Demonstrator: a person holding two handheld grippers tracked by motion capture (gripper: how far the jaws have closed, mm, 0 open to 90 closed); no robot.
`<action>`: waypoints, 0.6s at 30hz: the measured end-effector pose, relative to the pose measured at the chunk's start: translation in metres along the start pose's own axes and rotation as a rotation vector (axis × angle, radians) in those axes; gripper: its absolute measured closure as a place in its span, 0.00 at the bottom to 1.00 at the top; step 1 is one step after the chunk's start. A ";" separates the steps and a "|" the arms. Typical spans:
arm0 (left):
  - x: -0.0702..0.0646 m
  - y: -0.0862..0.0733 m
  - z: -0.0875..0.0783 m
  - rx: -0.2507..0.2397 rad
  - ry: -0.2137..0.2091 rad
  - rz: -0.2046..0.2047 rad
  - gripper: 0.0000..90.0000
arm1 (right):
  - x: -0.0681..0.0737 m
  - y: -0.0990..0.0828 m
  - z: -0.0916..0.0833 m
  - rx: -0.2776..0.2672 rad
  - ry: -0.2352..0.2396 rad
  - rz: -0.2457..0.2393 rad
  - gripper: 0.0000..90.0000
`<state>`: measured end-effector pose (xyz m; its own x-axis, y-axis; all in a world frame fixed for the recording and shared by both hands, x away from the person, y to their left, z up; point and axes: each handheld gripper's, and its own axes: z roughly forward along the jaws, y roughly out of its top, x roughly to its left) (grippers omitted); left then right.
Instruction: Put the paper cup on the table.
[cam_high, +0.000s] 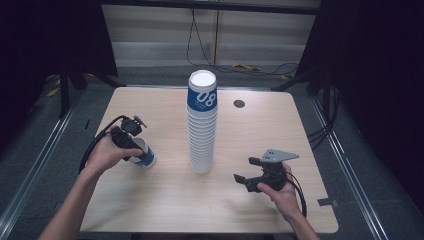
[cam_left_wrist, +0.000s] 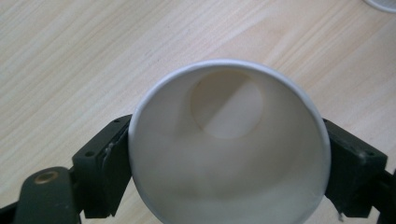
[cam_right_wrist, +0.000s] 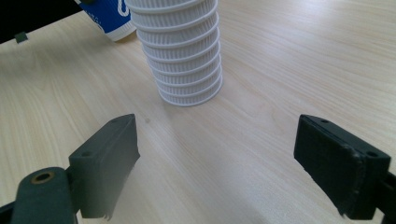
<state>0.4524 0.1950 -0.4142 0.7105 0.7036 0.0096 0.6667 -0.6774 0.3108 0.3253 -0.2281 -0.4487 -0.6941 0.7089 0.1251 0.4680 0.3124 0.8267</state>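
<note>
Surroundings: dark room, grey floor with cables (cam_high: 235, 65) trailing behind the desk, pale wall panels at the back.
Desk (cam_high: 165, 200): light wood grain, rounded corners, small dark round grommet (cam_high: 239, 103) near the far edge.
Cup stack (cam_high: 202, 122): tall column of nested white ribbed paper cups, upright near the desk's middle, topmost cup with a blue band printed "08"; in the right gripper view, ribbed lower rims (cam_right_wrist: 187, 60) resting on the wood.
Single cup (cam_high: 143, 154): blue and white, tilted well over on its side – left of the stack and apart from it, low over the desk; whether touching the wood, cannot tell.
Left tongs (cam_high: 131, 145): clenched on the single cup, one black jaw pressed against each side of the rim; in the left gripper view, open mouth of the cup (cam_left_wrist: 229, 144) facing the camera, white inside, round bottom visible.
Left hand (cam_high: 107, 152): wrapped around the gripper body, black cable looping behind the wrist.
Right tongs (cam_high: 245, 172): released – jaws spread wide with bare wood between them, pointed toward the base of the stack, near it but apart; grey three-cornered plate (cam_high: 279, 155) on top.
Right hand (cam_high: 282, 195): gripping from behind, low at the desk's right front.
</note>
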 end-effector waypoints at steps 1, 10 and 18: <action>-0.001 0.001 0.001 -0.001 0.009 0.011 0.16 | 0.000 0.000 0.000 0.001 -0.004 0.004 0.16; -0.003 0.006 0.014 -0.004 0.051 -0.011 0.14 | -0.001 0.000 -0.001 -0.003 0.001 0.007 0.16; -0.006 0.005 0.020 -0.005 0.036 0.001 0.14 | 0.000 0.000 0.000 -0.001 0.003 0.003 0.16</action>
<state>0.4561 0.1831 -0.4317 0.7021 0.7107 0.0443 0.6652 -0.6769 0.3153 0.3255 -0.2282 -0.4491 -0.6947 0.7077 0.1290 0.4691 0.3098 0.8271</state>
